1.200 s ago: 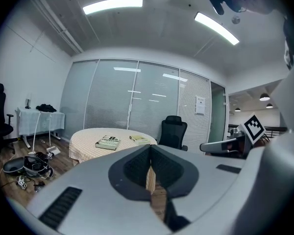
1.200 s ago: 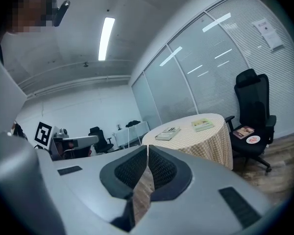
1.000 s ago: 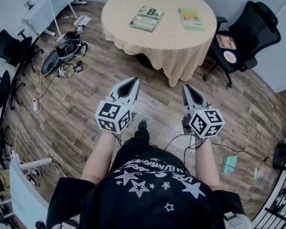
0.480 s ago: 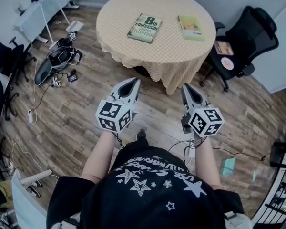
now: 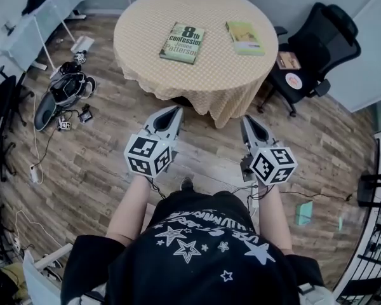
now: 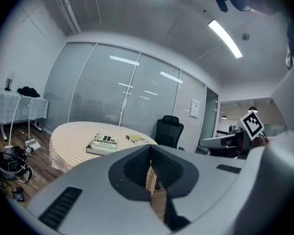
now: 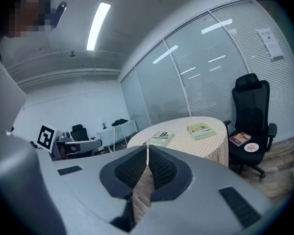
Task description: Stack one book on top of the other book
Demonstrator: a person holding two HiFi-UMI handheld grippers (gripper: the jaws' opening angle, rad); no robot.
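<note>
Two books lie apart on a round table [image 5: 146, 49] with a yellow checked cloth. The grey-green "8th Confession" book [image 5: 181, 42] [image 6: 104, 143] [image 7: 159, 139] is near the table's middle, and a thinner yellow-green book [image 5: 244, 37] [image 6: 137, 139] [image 7: 201, 129] lies to its right. My left gripper [image 5: 173, 112] [image 6: 150, 150] and right gripper [image 5: 247, 121] [image 7: 147, 149] hang side by side over the floor, short of the table's near edge. Both are shut with nothing between the jaws.
A black office chair [image 5: 311, 49] holding a small book and a disc stands right of the table. Bags and gear [image 5: 63, 94] lie on the wood floor at the left, near a white-draped table [image 5: 38, 18]. A shelf rack [image 5: 374, 221] is at the far right.
Table and books have slid left and down in the head view and look nearer. Both grippers keep the same pose, shut, now closer to the table's edge.
</note>
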